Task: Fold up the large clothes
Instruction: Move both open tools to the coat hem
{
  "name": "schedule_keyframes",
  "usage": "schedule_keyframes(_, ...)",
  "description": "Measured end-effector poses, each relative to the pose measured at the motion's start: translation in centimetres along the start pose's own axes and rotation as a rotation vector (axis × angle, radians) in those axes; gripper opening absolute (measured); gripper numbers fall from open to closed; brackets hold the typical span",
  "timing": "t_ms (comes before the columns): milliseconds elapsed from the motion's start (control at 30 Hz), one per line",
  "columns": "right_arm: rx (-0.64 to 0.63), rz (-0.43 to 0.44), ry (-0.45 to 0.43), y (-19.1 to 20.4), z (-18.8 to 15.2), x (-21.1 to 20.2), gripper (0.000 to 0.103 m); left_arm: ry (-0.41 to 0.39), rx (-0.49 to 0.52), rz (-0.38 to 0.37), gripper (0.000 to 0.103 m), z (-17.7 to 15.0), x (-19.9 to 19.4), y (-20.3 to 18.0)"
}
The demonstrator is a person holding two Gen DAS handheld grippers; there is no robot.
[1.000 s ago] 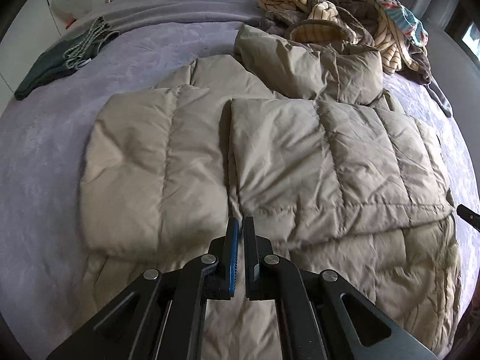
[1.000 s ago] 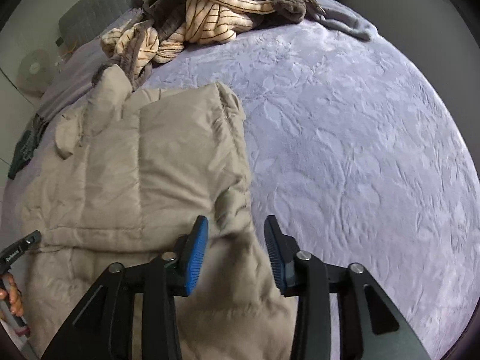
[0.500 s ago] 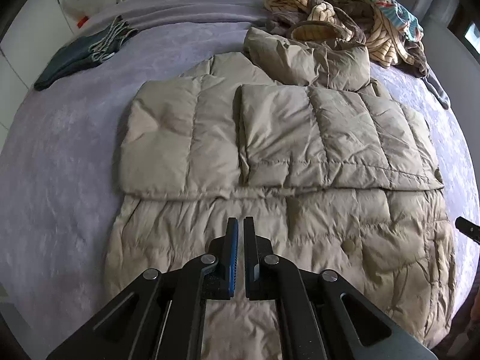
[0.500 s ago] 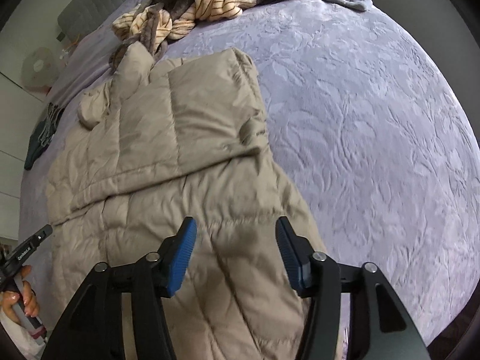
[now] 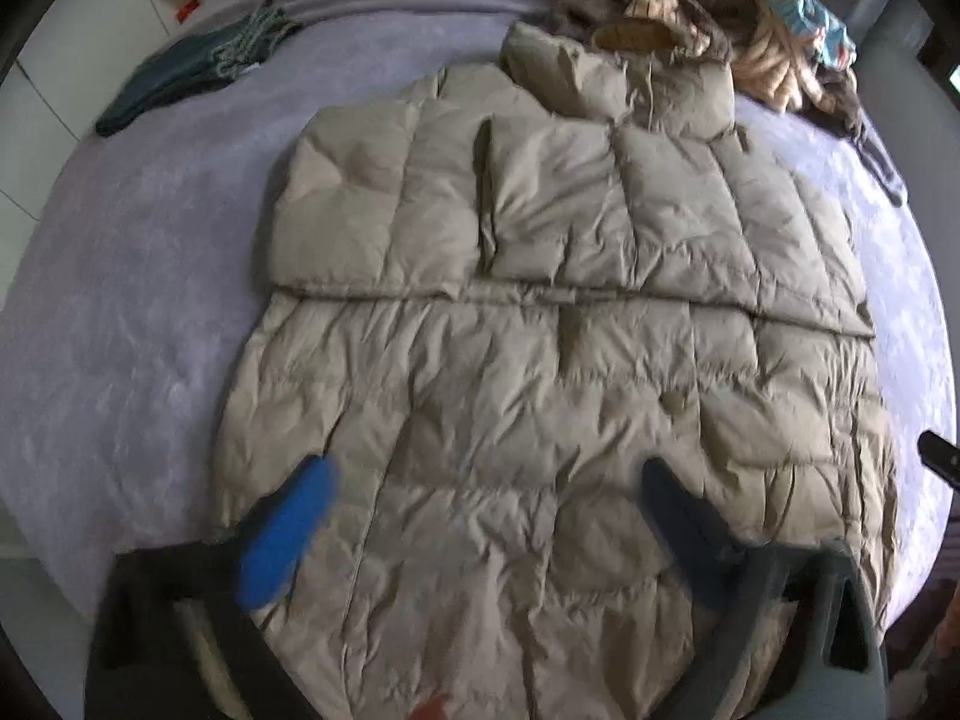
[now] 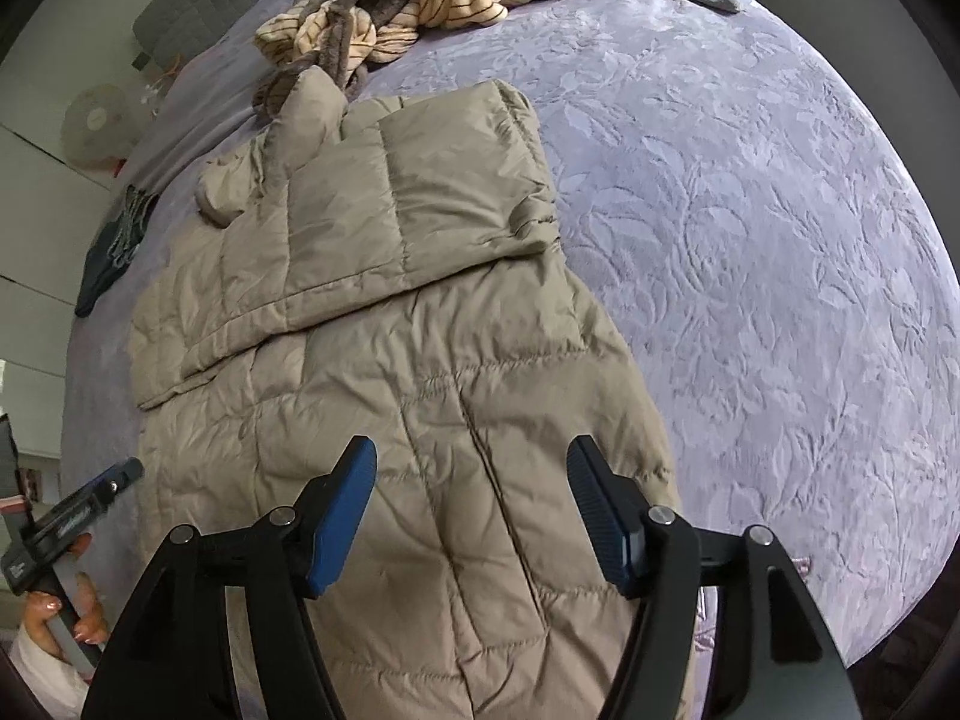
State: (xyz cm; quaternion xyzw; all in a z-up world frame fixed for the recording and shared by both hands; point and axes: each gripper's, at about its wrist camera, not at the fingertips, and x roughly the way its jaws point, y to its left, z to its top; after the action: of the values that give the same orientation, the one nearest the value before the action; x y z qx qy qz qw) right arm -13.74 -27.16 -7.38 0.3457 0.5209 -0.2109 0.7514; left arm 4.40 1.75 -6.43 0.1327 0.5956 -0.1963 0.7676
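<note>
Both sleeves folded across the jacket [image 5: 558, 372] on the bed [image 6: 780, 240]. Left claw [image 5: 480, 516], blurred, seemingly spread wide; right claw [image 6: 471, 504] open, empty. Poised over hem, probably for lifting it toward the collar.

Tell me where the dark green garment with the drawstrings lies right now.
The dark green garment lies at the upper left of the left wrist view, on the purple bedspread, apart from the beige puffer coat.

Both cameras sit above the near hem of the tan puffer coat [image 5: 540, 390], looking forward along their fingers across the bed [image 5: 138, 300] toward the heap of clothes [image 5: 708, 18] at its far end. The left view faces the coat's middle; the right view [image 6: 420, 360] covers its right edge and the bedspread beyond. Both share the coat's folded sleeves.
</note>
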Motion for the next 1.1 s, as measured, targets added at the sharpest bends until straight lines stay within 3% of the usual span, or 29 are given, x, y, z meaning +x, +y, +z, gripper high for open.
schedule_keyframes(67, -0.003, 0.013, 0.002, -0.1, -0.2, -0.2, 0.079, -0.014, -0.004, 0.003, 0.103, -0.2, -0.2, -0.3)
schedule_keyframes(233, -0.013, 0.036, 0.014, -0.3, -0.8, -0.9, 0.081, -0.038, -0.024, 0.059, 0.103, -0.6, -1.1, -1.0)
schedule_keyframes(300, -0.016, 0.053, 0.013, -0.5, -1.1, -1.2, 0.089, -0.043, -0.033, 0.076, 0.103, -0.8, -1.4, -1.1)
schedule_keyframes(400, -0.022, 0.090, 0.014, -0.6, -1.5, -1.7, 0.090, -0.027, -0.042, 0.056, 0.103, -1.8, -1.8, -1.5)
schedule_keyframes(533, -0.024, 0.144, 0.015, -1.0, -2.3, -2.0, 0.090, -0.024, -0.053, 0.102, 0.103, -4.3, -3.2, -2.4)
schedule_keyframes(733, -0.009, 0.191, 0.092, -2.1, -3.8, -1.3, 0.090, -0.005, -0.079, 0.095, 0.103, -7.5, -4.3, -3.0)
schedule_keyframes(967, 0.091, 0.211, 0.115, -4.0, -6.3, -1.3, 0.090, -0.001, -0.060, 0.092, 0.103, -9.8, -5.3, -2.2)
schedule_keyframes(1100, 0.169, 0.245, 0.136, -4.6, -8.5, -0.6, 0.090, 0.015, -0.061, 0.054, 0.103, -12.0, -4.7, -0.7)
